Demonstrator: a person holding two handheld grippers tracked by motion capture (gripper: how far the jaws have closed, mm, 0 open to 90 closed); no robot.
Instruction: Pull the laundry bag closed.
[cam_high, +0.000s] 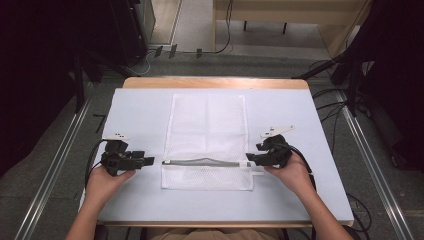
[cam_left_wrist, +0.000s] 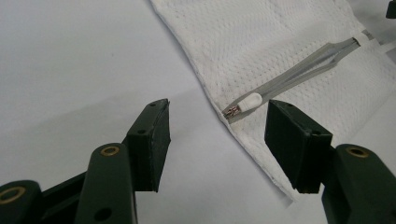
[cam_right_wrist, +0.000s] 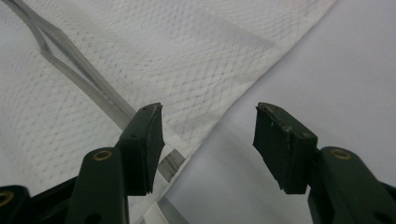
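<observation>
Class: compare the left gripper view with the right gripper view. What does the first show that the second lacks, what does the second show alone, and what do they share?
Left gripper view alone: the white zip pull at the zip's end, just ahead of the open left gripper.

Right gripper view alone: the zip's other end at the bag's edge, by the open right gripper.

Both: the white mesh bag, its grey zip, and the pale table.

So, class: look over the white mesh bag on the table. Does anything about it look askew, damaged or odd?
Only one thing stands out: the grey zipper across the white mesh laundry bag gapes slightly near its middle, so it is not fully shut. Its white pull tab sits at the end nearest the open left gripper. The bag itself lies flat and square.
</observation>
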